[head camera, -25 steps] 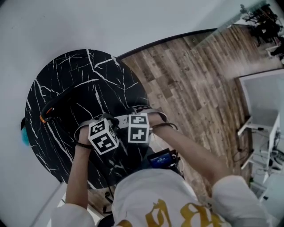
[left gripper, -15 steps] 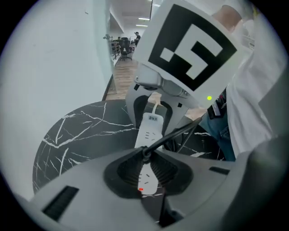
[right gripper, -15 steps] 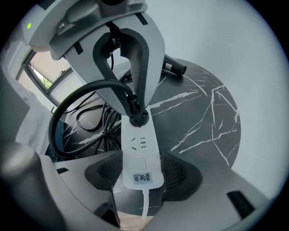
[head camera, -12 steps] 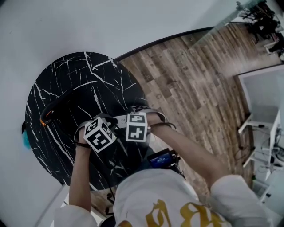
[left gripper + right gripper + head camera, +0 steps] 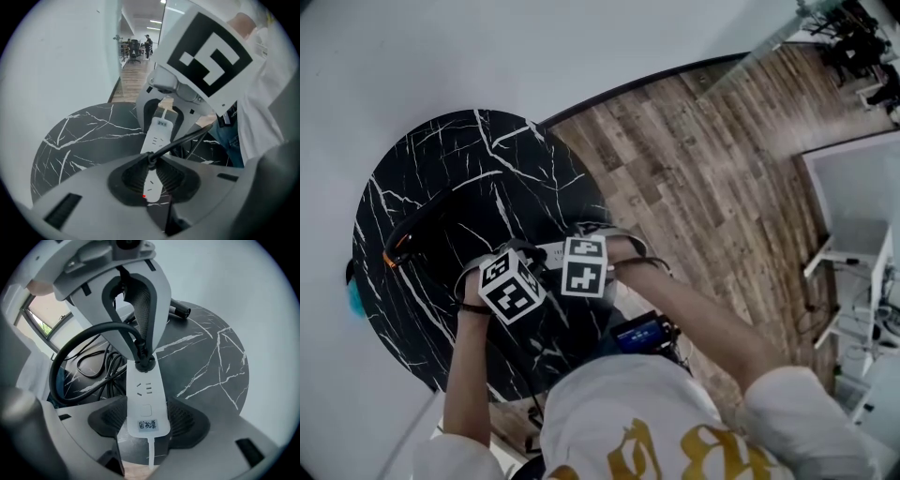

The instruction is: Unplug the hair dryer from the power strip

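On the round black marbled surface (image 5: 516, 169), a white power strip (image 5: 146, 401) lies between the two tools. They face each other over it near the lower middle of the head view. The right tool (image 5: 147, 420) is clamped on the strip's near end, one dark ribbed pad against each long edge, at the part that carries a small printed label (image 5: 147, 424). The left tool (image 5: 151, 168) is closed on the black plug (image 5: 143, 361), which sits in a socket at the strip's other end. In the right gripper view this tool reaches down from the top of the frame onto the plug. The plug's black cable (image 5: 65, 357) arcs off to the left there, above more loops of cord. A small red light (image 5: 144, 196) glows on the strip just below the left tool's pads. The hair dryer (image 5: 414, 232), dark with an orange touch, lies at the left side of the surface, well apart from both tools. Wooden floor (image 5: 722, 187) fills the right of the head view.
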